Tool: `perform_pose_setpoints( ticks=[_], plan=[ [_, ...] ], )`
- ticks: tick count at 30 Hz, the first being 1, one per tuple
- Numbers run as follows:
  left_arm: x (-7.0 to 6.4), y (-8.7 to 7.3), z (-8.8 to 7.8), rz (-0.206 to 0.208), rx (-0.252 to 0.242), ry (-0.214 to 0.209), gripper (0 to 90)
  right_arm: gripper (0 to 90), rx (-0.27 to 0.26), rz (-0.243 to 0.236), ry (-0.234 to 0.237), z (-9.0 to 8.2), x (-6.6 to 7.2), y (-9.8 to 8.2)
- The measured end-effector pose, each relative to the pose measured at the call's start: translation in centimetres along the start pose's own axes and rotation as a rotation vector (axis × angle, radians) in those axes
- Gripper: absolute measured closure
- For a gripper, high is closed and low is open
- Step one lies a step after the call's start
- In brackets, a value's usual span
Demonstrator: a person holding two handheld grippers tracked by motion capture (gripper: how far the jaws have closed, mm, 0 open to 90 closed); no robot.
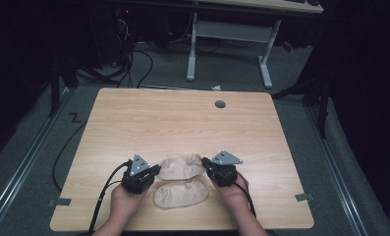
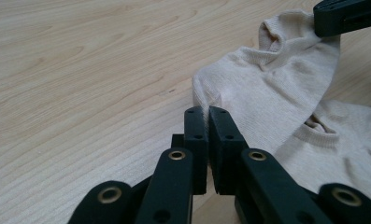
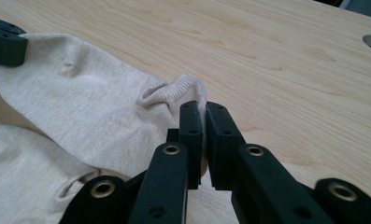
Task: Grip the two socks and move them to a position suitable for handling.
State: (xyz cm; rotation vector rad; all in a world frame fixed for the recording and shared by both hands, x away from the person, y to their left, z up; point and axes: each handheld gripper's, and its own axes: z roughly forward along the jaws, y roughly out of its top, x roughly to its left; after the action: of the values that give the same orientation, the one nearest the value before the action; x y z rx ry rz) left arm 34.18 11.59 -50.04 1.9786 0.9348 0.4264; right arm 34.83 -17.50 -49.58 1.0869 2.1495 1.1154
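Two beige socks lie side by side near the front of the wooden table (image 1: 182, 123). The far sock (image 1: 180, 167) is held at both ends. My left gripper (image 1: 155, 170) is shut on its toe end (image 2: 230, 88), the fabric pinched at the tips (image 2: 206, 112). My right gripper (image 1: 206, 162) is shut on its cuff (image 3: 183, 86), with a fold of cloth between the pads (image 3: 204, 109). The near sock (image 1: 181, 194) lies flat just in front, loose, also seen at the lower right in the left gripper view (image 2: 351, 140) and the lower left in the right gripper view (image 3: 19, 172).
A grey round cable hole (image 1: 220, 104) sits in the table's far part. Bare wood stretches beyond the socks. A white-legged desk (image 1: 229, 29) and cables (image 1: 138, 59) stand on the floor behind the table.
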Motion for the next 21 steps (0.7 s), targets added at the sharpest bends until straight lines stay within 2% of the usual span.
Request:
perform_pose_setpoints(
  ticks=[17,21],
  plan=[
    [-1.0,-0.3,-2.0,0.027,0.003,-0.033,86.2,85.6,-0.022,-0.039,0.018,-2.4,1.1,-0.5],
    [-1.5,-0.5,-2.7,0.035,0.027,-0.045,86.2,85.6,-0.022,-0.055,0.036,-3.0,1.8,-0.9]
  ],
)
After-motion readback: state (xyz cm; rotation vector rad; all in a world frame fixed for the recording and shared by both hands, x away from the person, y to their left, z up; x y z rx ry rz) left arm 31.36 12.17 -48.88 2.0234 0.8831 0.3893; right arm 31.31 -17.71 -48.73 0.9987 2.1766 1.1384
